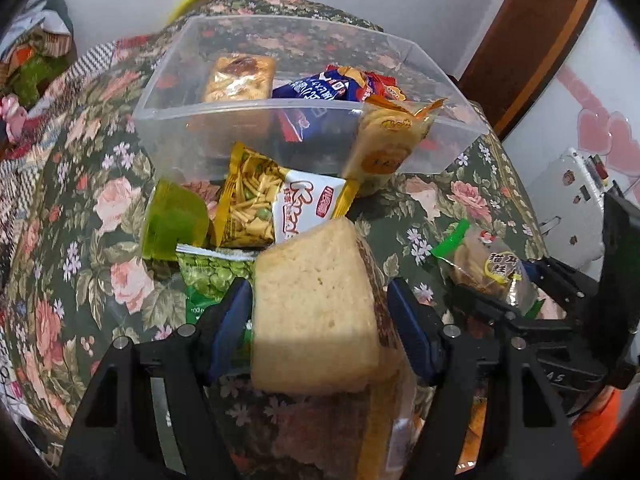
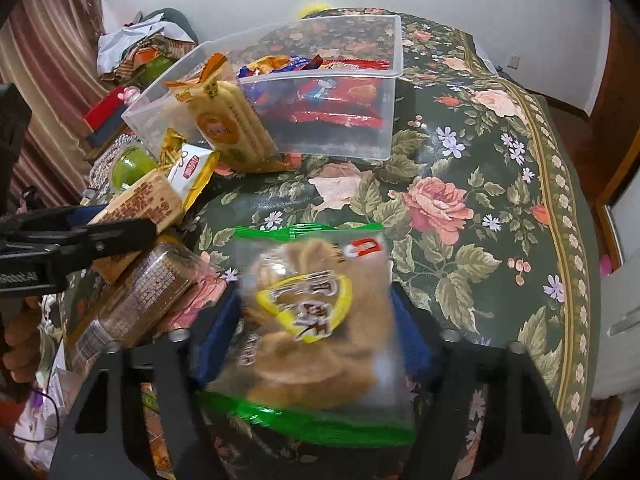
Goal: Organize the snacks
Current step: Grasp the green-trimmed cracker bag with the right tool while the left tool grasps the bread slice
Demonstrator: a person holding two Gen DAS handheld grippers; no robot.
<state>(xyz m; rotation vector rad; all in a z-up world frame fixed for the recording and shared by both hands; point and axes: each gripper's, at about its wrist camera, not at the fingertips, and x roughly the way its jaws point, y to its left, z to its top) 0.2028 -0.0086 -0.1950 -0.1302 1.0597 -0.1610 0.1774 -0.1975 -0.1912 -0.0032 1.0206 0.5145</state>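
Several snack pkts [image 1: 280, 204] crowding clear bin [image 1: 460, 136], floral cloth [image 2: 460, 208]

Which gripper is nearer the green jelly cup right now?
Left. The left gripper straddles a wrapped cake lying just beside the green jelly cup. The right gripper is around a green-edged pastry bag further off, on the far side of the cake.

Floral tablecloth [image 2: 460, 208] under clear bin [image 2: 384, 136], snacks

Floral tablecloth [image 2: 460, 208], striped curtain [image 2: 44, 92], wooden door [image 1: 532, 40]
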